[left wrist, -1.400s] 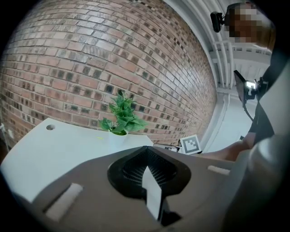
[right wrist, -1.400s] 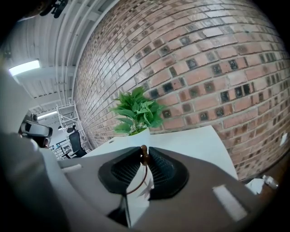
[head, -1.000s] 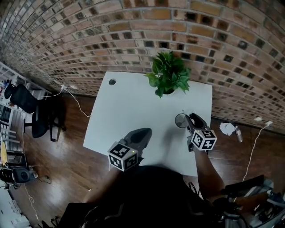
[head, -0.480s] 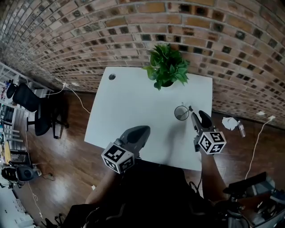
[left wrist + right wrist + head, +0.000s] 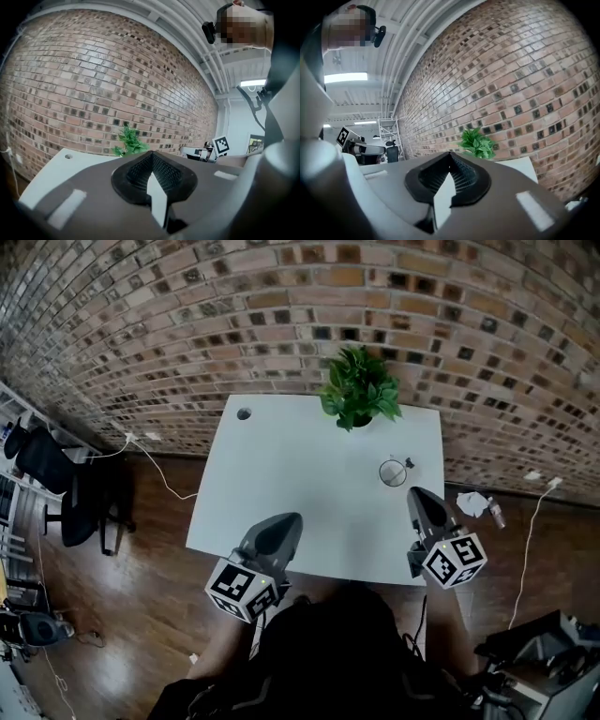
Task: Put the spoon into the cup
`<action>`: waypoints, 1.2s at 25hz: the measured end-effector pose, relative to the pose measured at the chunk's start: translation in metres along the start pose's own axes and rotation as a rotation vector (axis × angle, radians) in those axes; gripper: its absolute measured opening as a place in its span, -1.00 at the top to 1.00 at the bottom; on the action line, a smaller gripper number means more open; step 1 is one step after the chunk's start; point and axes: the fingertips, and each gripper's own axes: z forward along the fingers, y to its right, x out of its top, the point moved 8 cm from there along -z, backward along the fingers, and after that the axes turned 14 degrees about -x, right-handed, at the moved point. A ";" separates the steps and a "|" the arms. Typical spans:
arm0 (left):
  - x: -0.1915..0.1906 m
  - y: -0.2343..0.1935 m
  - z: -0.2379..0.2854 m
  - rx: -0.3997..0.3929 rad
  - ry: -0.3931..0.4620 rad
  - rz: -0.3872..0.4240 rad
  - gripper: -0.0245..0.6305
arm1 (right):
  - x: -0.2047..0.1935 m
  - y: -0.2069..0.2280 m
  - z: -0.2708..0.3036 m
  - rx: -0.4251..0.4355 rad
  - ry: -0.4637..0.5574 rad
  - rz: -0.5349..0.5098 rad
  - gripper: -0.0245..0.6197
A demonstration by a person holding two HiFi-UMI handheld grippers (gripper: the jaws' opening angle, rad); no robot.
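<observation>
A glass cup [image 5: 393, 472] stands on the white table [image 5: 281, 474] at the right, in front of the plant. The spoon [image 5: 409, 464] rests in it, its handle leaning out over the right rim. My right gripper [image 5: 415, 493] hangs just short of the cup, pulled back toward me, shut and empty. In the right gripper view its pads [image 5: 461, 171] meet with nothing between them. My left gripper [image 5: 286, 518] hovers over the table's near edge, left of centre, also shut and empty [image 5: 151, 157].
A potted green plant [image 5: 359, 390] sits at the table's far edge by the brick wall. A cable hole [image 5: 244, 413] is at the far left corner. On the floor lie crumpled paper [image 5: 472, 504] at the right and an office chair [image 5: 56, 474] at the left.
Both grippers have drawn back from the table toward me and risen. The right gripper has left the cup, where the spoon now stands, and its jaws have come together.
</observation>
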 end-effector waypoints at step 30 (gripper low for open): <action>-0.017 0.224 -0.084 -0.090 0.055 -0.027 0.94 | -0.019 -0.044 -0.302 0.056 -0.011 -0.019 0.90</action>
